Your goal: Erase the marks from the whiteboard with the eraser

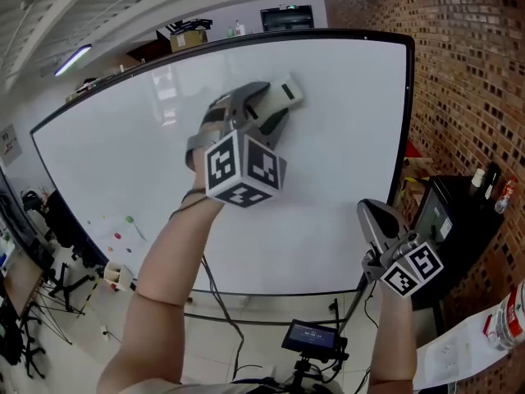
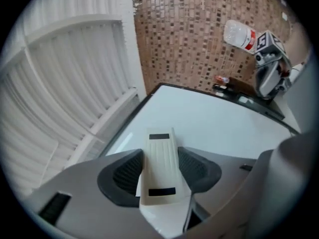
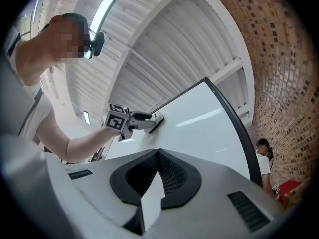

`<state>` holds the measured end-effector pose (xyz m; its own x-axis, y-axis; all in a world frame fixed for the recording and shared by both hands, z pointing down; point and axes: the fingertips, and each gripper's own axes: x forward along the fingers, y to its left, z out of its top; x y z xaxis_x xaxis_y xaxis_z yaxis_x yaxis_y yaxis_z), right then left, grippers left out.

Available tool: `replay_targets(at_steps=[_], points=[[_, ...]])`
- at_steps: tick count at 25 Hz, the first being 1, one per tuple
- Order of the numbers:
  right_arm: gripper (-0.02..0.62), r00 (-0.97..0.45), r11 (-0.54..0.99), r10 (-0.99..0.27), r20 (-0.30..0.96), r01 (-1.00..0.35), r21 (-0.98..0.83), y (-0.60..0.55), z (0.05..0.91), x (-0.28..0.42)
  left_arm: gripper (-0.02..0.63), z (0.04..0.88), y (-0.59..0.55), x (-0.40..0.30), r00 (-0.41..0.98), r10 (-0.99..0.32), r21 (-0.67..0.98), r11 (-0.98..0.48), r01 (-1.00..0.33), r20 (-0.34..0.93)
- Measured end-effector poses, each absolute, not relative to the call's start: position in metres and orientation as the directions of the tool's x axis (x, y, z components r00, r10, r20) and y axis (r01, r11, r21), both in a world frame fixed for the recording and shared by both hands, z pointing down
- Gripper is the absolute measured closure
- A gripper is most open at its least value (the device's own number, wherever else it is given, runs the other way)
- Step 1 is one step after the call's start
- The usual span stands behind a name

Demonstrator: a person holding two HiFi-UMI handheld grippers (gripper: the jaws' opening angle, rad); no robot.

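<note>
The big whiteboard [image 1: 115, 162] fills the head view, and its surface looks bare around the eraser. My left gripper [image 1: 275, 109] is raised to the board's upper middle. It is shut on a cream eraser [image 1: 289, 91] whose far end lies against the board. In the left gripper view the eraser [image 2: 159, 163] sits lengthwise between the dark pads [image 2: 124, 176], with the whiteboard [image 2: 214, 123] behind it. My right gripper [image 1: 373, 213] hangs at the board's lower right, off the surface. In the right gripper view its jaws [image 3: 158, 171] meet with nothing between them.
A few small coloured dots [image 1: 123, 224] sit at the board's lower left. A brick wall [image 1: 467, 72] stands right of the board. Below it is a black cabinet [image 1: 447, 220] with bottles. A plastic bottle [image 1: 504, 318] lies at lower right. A small screen [image 1: 312, 335] is below the board.
</note>
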<state>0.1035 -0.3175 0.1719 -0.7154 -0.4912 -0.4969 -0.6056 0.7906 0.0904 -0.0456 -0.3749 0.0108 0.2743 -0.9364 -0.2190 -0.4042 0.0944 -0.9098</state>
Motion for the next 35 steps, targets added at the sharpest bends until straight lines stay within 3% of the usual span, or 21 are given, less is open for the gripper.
replay_targets(at_steps=[3,5,13,22,26,28,33,35], points=[[0.574,-0.726,0.797,-0.486,-0.487,-0.597,0.095,-0.318,0.175,0.095,0.336,-0.023,-0.369,-0.073,0.232,-0.922,-0.861,0.169,-0.479,-0.310],[0.574,-0.728,0.798,-0.493,-0.476,-0.596,0.085,-0.316,0.181,0.092,0.337,-0.015,-0.367,-0.072,0.216,-0.919,-0.867,0.203,-0.455,-0.329],[0.574,-0.730,0.800,-0.504,-0.462,-0.596,0.070,-0.338,0.194,0.103,0.344,0.087,-0.394,-0.055,0.210,-0.964,-0.964,0.112,-0.242,-0.165],[0.574,-0.738,0.801,-0.507,-0.445,-0.594,0.071,-0.329,0.220,0.095,0.342,0.122,-0.392,-0.068,0.200,-0.977,-0.960,0.009,-0.279,-0.068],[0.574,-0.738,0.801,-0.494,-0.460,-0.591,0.088,-0.331,0.212,0.094,0.344,0.123,-0.394,-0.073,0.101,-0.990,-0.984,0.081,-0.161,-0.098],[0.574,-0.746,0.806,-0.482,-0.460,-0.583,0.100,-0.333,0.207,0.091,0.345,0.120,-0.389,-0.053,0.137,-0.983,-0.987,0.103,-0.127,-0.120],[0.574,-0.739,0.800,-0.515,-0.435,-0.597,0.066,-0.318,0.207,0.094,0.345,0.100,-0.378,0.021,0.341,-0.935,-0.982,0.034,-0.187,-0.097],[0.574,-0.727,0.792,-0.520,-0.448,-0.607,0.065,-0.311,0.201,0.098,0.345,0.093,-0.389,0.025,0.343,-0.936,-0.978,0.010,-0.206,-0.082]])
